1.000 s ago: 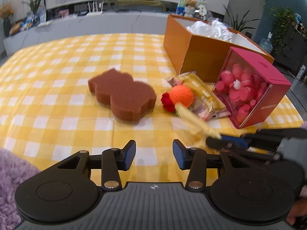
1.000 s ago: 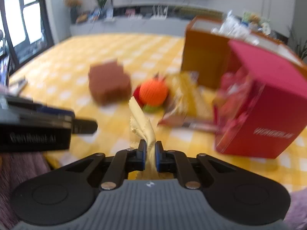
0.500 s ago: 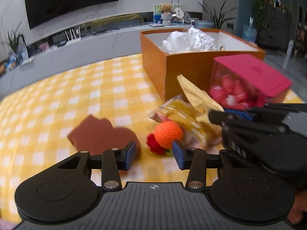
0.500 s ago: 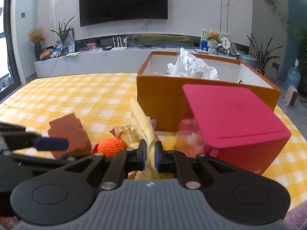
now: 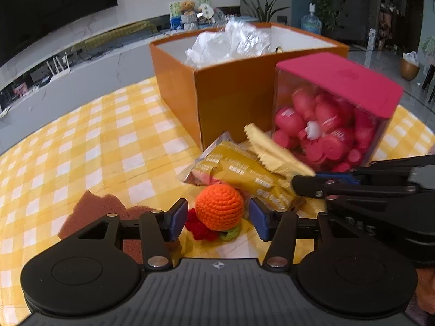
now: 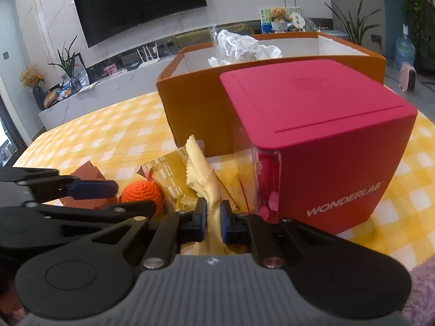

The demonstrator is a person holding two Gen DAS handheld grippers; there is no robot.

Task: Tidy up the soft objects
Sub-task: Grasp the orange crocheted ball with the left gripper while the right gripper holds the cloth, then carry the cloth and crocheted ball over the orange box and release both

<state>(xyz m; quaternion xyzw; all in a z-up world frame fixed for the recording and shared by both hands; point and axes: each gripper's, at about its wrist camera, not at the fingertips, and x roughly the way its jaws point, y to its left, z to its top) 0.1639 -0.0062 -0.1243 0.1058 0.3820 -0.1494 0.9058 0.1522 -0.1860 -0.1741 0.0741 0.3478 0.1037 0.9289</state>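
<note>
Yellow cloth (image 6: 204, 182) pinched upright in right gripper (image 6: 212, 215), beside orange box (image 6: 195, 114).

Pale yellow cloth (image 6: 202, 175), pinked edges, pinched upright at 12 o'clock. Orange crocheted ball (image 5: 219, 207) with red and green trim, at centre. Brown sponge (image 5: 92, 206) lying flat at 9 o'clock.

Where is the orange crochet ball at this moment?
In the left wrist view, the orange crochet ball lies on the checked tablecloth between the open fingers of the left tool, just before the yellow snack packet.
</note>
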